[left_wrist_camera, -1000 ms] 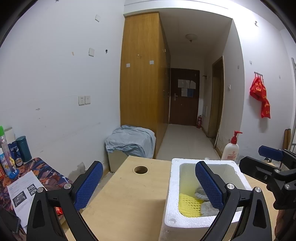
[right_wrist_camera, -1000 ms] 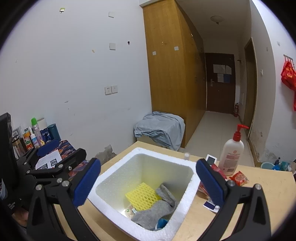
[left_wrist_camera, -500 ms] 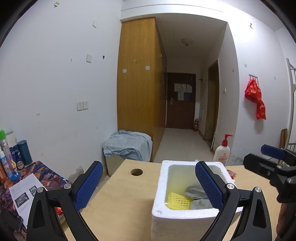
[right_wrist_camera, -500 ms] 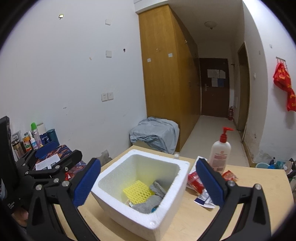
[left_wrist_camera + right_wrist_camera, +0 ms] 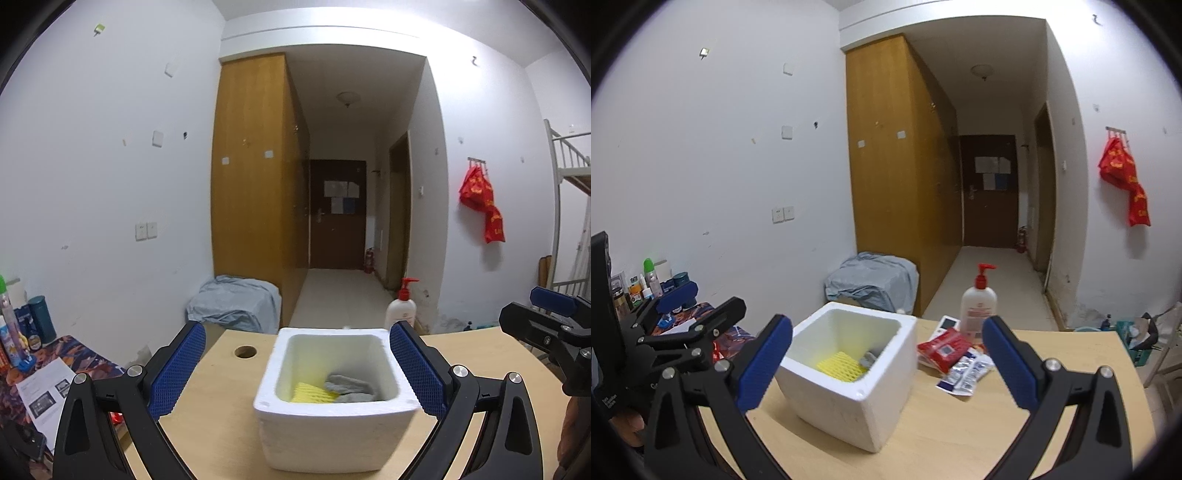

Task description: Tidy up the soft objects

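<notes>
Soft yellow foam netting (image 5: pixel 312 392) and crumpled grey cloth (image 5: pixel 350 387) lie inside the white polystyrene box (image 5: pixel 332 435) on my pale wooden table (image 5: pixel 221 373), seen from my left gripper (image 5: pixel 297 371), spread wide, holding nothing. From my right gripper (image 5: pixel 887 363), equally wide and empty, the box sits beside red and blue packets (image 5: pixel 955 356) and a white pump bottle (image 5: pixel 977 304).

White pump-top lotion bottle with red nozzle (image 5: pixel 977 309) stands ahead, slightly right of centre. Red foil packet (image 5: pixel 943 349) and blue-white sachets (image 5: pixel 966 373) lie just beside it on the pale wooden table (image 5: pixel 960 435). Grey cloth-covered box (image 5: pixel 236 308) sits beyond, left.
</notes>
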Available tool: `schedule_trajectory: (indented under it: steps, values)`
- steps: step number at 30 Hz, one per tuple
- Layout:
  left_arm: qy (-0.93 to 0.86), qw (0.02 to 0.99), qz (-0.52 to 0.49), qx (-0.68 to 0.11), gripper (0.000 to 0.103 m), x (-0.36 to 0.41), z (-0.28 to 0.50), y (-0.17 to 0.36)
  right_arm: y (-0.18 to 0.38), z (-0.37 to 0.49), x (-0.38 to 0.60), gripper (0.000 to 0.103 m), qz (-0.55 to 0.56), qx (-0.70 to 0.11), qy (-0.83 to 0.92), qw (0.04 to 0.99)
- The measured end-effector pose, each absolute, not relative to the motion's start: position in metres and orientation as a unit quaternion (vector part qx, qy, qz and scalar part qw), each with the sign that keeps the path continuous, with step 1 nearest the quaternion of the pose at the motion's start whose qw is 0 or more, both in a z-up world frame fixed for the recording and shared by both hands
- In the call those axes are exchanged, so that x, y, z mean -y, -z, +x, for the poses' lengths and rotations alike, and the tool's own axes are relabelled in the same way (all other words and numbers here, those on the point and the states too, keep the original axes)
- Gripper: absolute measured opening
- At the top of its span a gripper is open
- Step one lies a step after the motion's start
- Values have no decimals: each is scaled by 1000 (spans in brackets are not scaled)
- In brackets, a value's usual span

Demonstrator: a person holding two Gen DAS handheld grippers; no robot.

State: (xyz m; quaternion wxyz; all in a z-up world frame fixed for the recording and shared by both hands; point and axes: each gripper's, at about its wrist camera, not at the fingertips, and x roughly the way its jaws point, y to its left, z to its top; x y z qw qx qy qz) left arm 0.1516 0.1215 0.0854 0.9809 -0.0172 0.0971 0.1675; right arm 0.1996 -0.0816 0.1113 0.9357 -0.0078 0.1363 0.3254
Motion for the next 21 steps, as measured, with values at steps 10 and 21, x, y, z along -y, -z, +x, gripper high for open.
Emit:
schedule_trajectory:
  steps: [10,21]
  values:
    - [-147,986,3,-80,100,-81,122,-96,-115,176,112,103,-3,-121,-308,943]
    - [-126,989,3,-77,100,-63,107,-97,-112,155,131,103,-8,-108,-285,952]
